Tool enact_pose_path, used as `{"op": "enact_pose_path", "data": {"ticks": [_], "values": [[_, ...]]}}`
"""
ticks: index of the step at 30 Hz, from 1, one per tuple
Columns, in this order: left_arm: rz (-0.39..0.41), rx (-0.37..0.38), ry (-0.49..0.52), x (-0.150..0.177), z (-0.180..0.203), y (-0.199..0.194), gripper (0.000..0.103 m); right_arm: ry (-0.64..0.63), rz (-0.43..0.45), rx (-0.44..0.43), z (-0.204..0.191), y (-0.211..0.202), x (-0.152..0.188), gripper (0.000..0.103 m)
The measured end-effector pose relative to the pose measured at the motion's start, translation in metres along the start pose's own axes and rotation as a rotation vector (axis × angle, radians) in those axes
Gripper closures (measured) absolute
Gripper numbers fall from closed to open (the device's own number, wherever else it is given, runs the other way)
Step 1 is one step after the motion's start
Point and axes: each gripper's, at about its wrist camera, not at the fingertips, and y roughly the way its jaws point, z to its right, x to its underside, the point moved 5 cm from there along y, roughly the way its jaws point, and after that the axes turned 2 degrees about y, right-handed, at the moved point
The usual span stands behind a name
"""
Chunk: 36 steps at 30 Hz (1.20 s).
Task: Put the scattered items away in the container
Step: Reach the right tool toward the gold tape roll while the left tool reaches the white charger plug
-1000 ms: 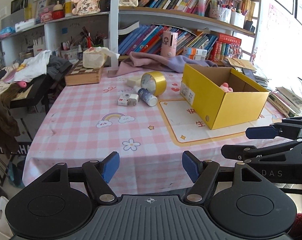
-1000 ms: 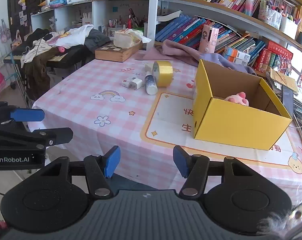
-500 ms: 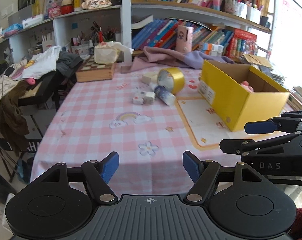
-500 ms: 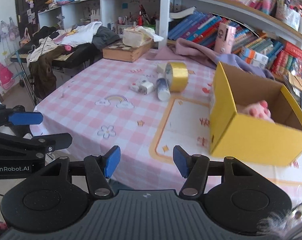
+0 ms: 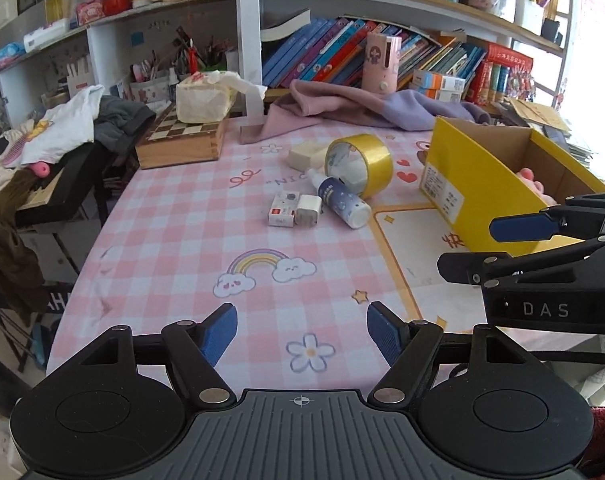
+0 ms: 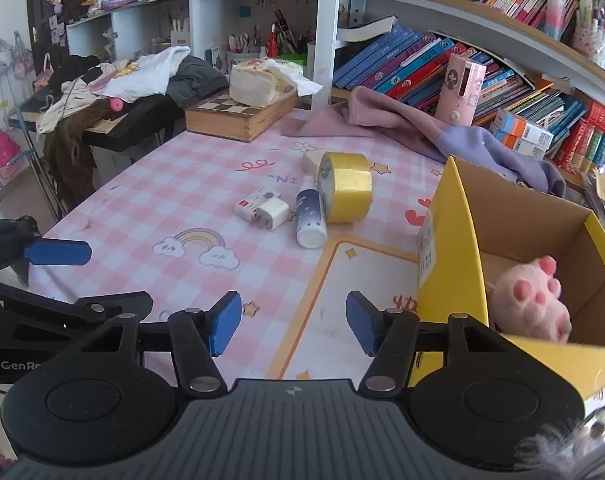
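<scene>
You are bringing both tools in over the pink checked tablecloth (image 5: 174,248) toward the loose cluster lying to the left of the yellow box (image 6: 450,264). Your left gripper (image 5: 301,334) and right gripper (image 6: 293,328) are both standing with jaws apart and nothing between them.

I'd judge the spray bottle (image 5: 340,199) the easiest pick: you are best closing across its body, not its cap, while keeping clear of the yellow tape roll (image 5: 360,168) leaning against it.

Still waiting outside the yellow box: one tape roll, one spray bottle, one white charger plug (image 5: 308,211), one small white packet (image 5: 283,210) touching it, and one pale block (image 5: 306,156) behind the roll. Inside it, one pink plush toy (image 6: 530,300) is lying.
</scene>
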Motion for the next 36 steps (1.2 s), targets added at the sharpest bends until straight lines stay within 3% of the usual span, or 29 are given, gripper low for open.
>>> {"op": "enact_pose_path", "data": {"ticks": [17,25,34,36], "values": [[-0.019,-0.023,0.015,-0.055,-0.017,0.073,0.030,-0.015,-0.003,0.008,0.034,0.081,-0.071,0.047],[-0.033,0.019,0.069,-0.077,-0.011,0.118,0.032,-0.005,-0.029,0.039,0.049,0.118,-0.096,0.046],[-0.077,0.095,0.156,-0.083,0.008,0.164,0.067,-0.011,-0.067,0.052,0.054,0.145,-0.103,0.047],[-0.093,0.105,0.156,-0.085,0.007,0.173,0.070,-0.010,-0.080,0.046,0.055,0.149,-0.104,0.053]]}}
